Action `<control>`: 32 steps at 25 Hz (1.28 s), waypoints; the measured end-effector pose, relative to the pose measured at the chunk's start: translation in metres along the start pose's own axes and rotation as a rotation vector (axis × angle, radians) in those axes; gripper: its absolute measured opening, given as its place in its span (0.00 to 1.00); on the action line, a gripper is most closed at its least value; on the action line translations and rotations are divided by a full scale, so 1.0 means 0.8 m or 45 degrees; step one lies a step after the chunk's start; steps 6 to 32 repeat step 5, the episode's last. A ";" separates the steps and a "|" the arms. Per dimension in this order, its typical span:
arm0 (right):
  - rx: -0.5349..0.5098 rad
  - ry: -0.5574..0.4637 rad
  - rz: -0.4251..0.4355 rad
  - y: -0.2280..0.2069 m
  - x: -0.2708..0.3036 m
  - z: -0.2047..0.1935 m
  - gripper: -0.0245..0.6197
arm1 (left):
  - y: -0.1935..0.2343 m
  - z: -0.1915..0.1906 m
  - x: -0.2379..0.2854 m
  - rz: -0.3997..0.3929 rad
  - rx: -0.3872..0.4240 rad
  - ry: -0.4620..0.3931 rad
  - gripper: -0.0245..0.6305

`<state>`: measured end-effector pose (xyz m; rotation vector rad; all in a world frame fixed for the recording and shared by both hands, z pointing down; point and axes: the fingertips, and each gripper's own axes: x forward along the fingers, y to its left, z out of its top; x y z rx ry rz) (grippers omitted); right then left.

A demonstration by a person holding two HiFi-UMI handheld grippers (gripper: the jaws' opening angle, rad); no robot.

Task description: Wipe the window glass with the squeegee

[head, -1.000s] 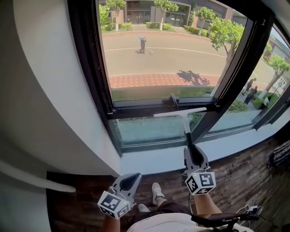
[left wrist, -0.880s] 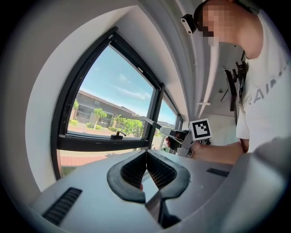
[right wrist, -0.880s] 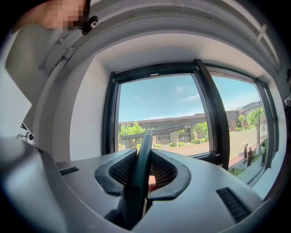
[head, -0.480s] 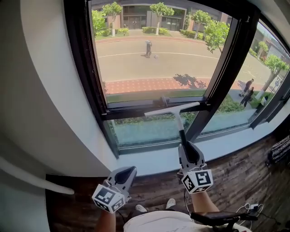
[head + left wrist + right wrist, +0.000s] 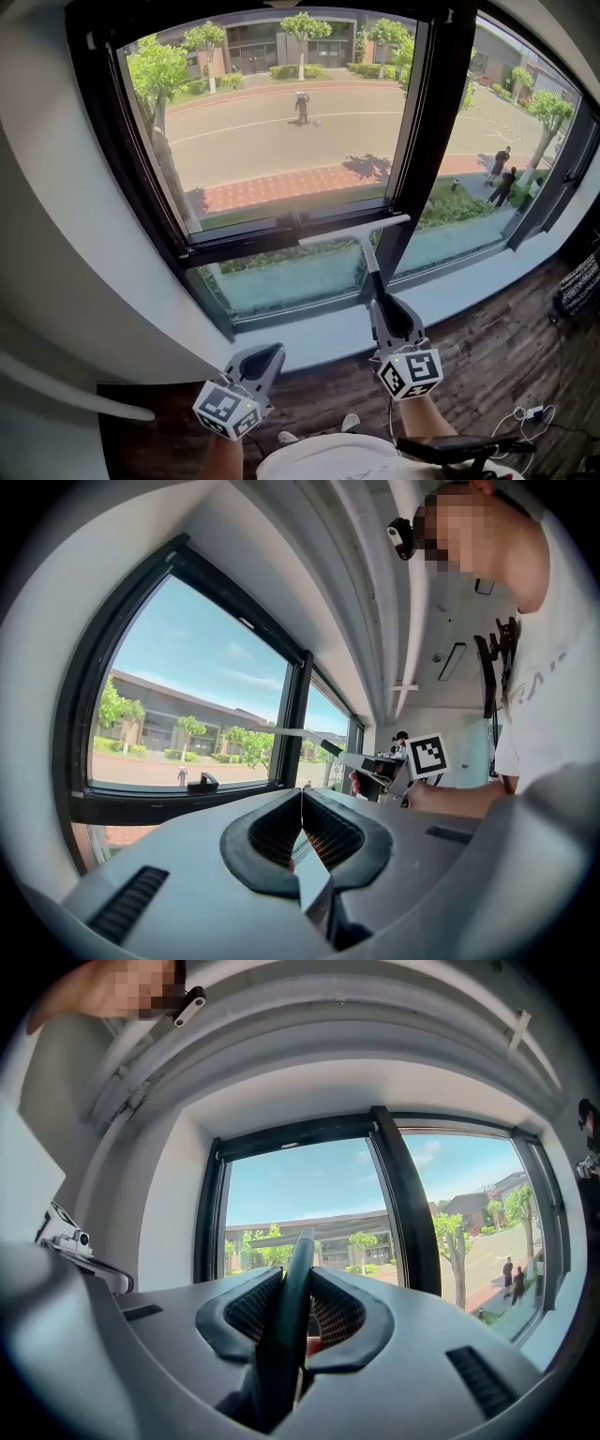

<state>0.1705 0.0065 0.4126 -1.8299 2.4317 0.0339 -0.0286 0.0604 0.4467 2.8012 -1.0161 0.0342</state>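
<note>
Right gripper view: right claw (image 5: 295,1281) clamped on the squeegee (image 5: 281,1354) handle; left claw (image 5: 302,806) closed, empty. Blade sits at the window glass (image 5: 281,141), near its lower frame (image 5: 281,234). Judged light, rigid; rubber edge pliant. Grip the handle only.

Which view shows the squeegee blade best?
Head view: the whole squeegee shows, blade end to end. Right gripper view shows mostly its handle, edge-on between the jaws; left gripper view catches it small and side-on.

Probably an office: big black-framed window (image 5: 433,131), wood floor (image 5: 506,356), street (image 5: 272,141) outside.
</note>
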 end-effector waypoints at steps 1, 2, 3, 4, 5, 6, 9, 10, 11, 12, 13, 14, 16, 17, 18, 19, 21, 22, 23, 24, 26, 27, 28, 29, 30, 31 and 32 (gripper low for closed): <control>-0.004 -0.004 0.004 -0.004 -0.001 0.001 0.19 | -0.002 0.001 0.005 0.001 0.004 0.001 0.07; -0.006 -0.006 0.007 -0.008 -0.001 0.002 0.19 | -0.004 0.002 0.009 0.001 0.008 0.002 0.07; -0.006 -0.008 0.009 -0.011 -0.001 0.003 0.20 | -0.006 0.003 0.014 0.000 0.013 0.003 0.07; -0.006 -0.009 0.011 -0.014 0.000 0.003 0.19 | -0.007 0.003 0.018 -0.002 0.017 0.005 0.07; -0.006 -0.010 0.012 -0.017 0.001 0.002 0.20 | -0.009 0.004 0.022 -0.004 0.021 0.007 0.07; -0.006 -0.010 0.012 -0.017 0.001 0.002 0.20 | -0.009 0.004 0.022 -0.004 0.021 0.007 0.07; -0.006 -0.010 0.012 -0.017 0.001 0.002 0.20 | -0.009 0.004 0.022 -0.004 0.021 0.007 0.07; -0.006 -0.010 0.012 -0.017 0.001 0.002 0.20 | -0.009 0.004 0.022 -0.004 0.021 0.007 0.07; -0.006 -0.010 0.012 -0.017 0.001 0.002 0.20 | -0.009 0.004 0.022 -0.004 0.021 0.007 0.07; -0.006 -0.010 0.012 -0.017 0.001 0.002 0.20 | -0.009 0.004 0.022 -0.004 0.021 0.007 0.07; -0.006 -0.010 0.012 -0.017 0.001 0.002 0.20 | -0.009 0.004 0.022 -0.004 0.021 0.007 0.07; -0.006 -0.010 0.012 -0.017 0.001 0.002 0.20 | -0.009 0.004 0.022 -0.004 0.021 0.007 0.07; -0.006 -0.010 0.012 -0.017 0.001 0.002 0.20 | -0.009 0.004 0.022 -0.004 0.021 0.007 0.07; -0.006 -0.010 0.012 -0.017 0.001 0.002 0.20 | -0.009 0.004 0.022 -0.004 0.021 0.007 0.07; -0.006 -0.010 0.012 -0.017 0.001 0.002 0.20 | -0.009 0.004 0.022 -0.004 0.021 0.007 0.07; -0.006 -0.010 0.012 -0.017 0.001 0.002 0.20 | -0.009 0.004 0.022 -0.004 0.021 0.007 0.07; -0.006 -0.010 0.012 -0.017 0.001 0.002 0.20 | -0.009 0.004 0.022 -0.004 0.021 0.007 0.07; -0.006 -0.010 0.012 -0.017 0.001 0.002 0.20 | -0.009 0.004 0.022 -0.004 0.021 0.007 0.07; -0.006 -0.010 0.012 -0.017 0.001 0.002 0.20 | -0.009 0.004 0.022 -0.004 0.021 0.007 0.07; -0.006 -0.010 0.012 -0.017 0.001 0.002 0.20 | -0.009 0.004 0.022 -0.004 0.021 0.007 0.07; -0.006 -0.010 0.012 -0.017 0.001 0.002 0.20 | -0.009 0.004 0.022 -0.004 0.021 0.007 0.07; -0.006 -0.010 0.012 -0.017 0.001 0.002 0.20 | -0.009 0.004 0.022 -0.004 0.021 0.007 0.07; -0.006 -0.010 0.012 -0.017 0.001 0.002 0.20 | -0.009 0.004 0.022 -0.004 0.021 0.007 0.07; -0.006 -0.010 0.012 -0.017 0.001 0.002 0.20 | -0.009 0.004 0.022 -0.004 0.021 0.007 0.07; -0.006 -0.010 0.012 -0.017 0.001 0.002 0.20 | -0.009 0.004 0.022 -0.004 0.021 0.007 0.07; -0.006 -0.010 0.012 -0.017 0.001 0.002 0.20 | -0.009 0.004 0.022 -0.004 0.021 0.007 0.07; -0.006 -0.010 0.012 -0.017 0.001 0.002 0.20 | -0.009 0.004 0.022 -0.004 0.021 0.007 0.07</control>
